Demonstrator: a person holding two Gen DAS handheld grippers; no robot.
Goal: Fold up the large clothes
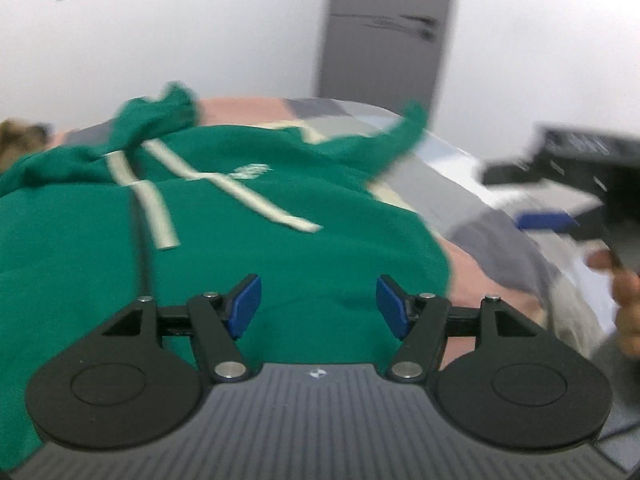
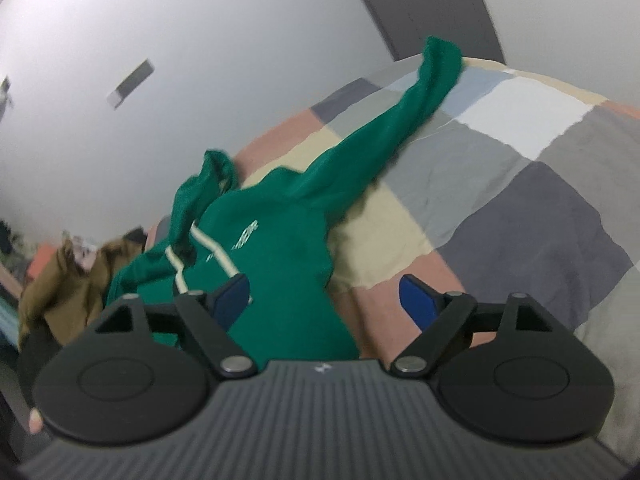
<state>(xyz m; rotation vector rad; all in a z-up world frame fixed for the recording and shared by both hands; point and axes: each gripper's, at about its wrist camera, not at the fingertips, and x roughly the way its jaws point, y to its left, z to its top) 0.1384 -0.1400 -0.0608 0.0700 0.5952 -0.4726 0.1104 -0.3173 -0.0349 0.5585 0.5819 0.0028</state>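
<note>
Item: green hoodie (image 1: 248, 216), lying front-up on a bed under a patchwork quilt (image 2: 520, 184) of grey, pink, cream and white squares; cream drawstrings (image 1: 160, 216) trail over the chest, hood (image 2: 204, 188) bunched at 11 o'clock in the right wrist view, one sleeve (image 2: 400, 120) stretched toward 1 o'clock. Left tool (image 1: 319, 306): blue pads wide apart, nothing between them, poised above the hoodie's lower body. Right tool (image 2: 326, 300): pads spread wider, empty, over the hoodie's edge and quilt. Brown garment (image 2: 60, 288) heaped at 9 o'clock. Grey door (image 1: 384, 28) behind.
</note>
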